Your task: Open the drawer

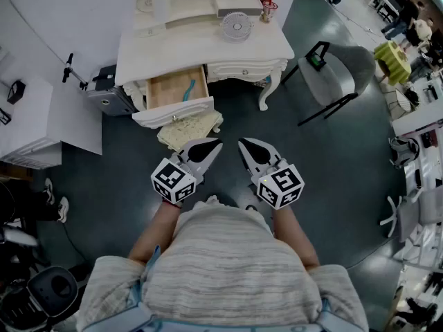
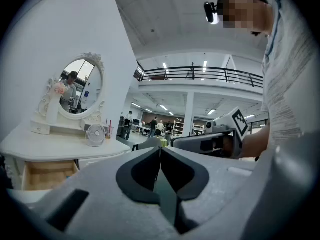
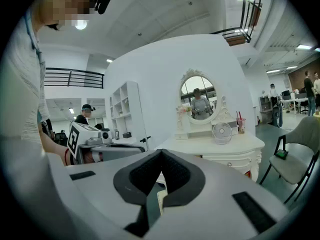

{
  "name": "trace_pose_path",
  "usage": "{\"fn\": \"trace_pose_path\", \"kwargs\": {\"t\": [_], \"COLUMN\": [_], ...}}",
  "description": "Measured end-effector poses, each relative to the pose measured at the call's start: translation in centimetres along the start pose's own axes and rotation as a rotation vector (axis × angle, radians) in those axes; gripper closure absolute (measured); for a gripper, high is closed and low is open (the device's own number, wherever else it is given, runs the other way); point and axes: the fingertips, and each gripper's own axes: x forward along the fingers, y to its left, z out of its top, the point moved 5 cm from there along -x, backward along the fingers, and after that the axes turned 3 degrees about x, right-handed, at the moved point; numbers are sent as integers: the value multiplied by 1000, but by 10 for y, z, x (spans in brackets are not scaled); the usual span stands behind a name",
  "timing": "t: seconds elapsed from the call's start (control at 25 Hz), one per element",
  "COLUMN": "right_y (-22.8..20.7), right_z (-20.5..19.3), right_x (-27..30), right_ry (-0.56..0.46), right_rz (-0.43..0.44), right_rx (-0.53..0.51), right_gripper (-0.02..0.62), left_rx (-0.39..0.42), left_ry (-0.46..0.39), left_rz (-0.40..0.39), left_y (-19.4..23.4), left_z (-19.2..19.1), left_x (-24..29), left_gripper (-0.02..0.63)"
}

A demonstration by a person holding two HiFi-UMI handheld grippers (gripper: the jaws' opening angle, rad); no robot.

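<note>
Count on site:
- One white dressing table [image 1: 180, 47].
- Two drawers in its front: one open drawer [image 1: 173, 88] at left, one shut drawer [image 1: 243, 70] at right.
- One oval mirror [image 3: 198, 100] at the far side.
- One small fan [image 1: 236, 26].
- One cup [image 1: 266, 8] with straws.
- One grey chair [image 1: 342, 71] at right.
- Two grippers near: left gripper [image 1: 216, 145], right gripper [image 1: 243, 144].

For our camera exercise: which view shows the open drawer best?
The head view: it looks down into the open drawer, showing its wooden inside. The left gripper view shows only part, at left; the right gripper view does not clearly show it.
</note>
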Motion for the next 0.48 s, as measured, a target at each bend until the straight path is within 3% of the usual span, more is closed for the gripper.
{"fn": "trace_pose_path", "kwargs": {"t": [0.48], "right_y": [3], "right_z": [0], "right_x": [7], "right_ry": [-5], "right_rz": [-7], "right_rx": [-1], "right_gripper": [589], "left_rx": [1], "left_ry": [-2], "left_rz": [-6], "left_y": [7], "left_z": [0], "left_x": [-4], "left_gripper": [591]}}
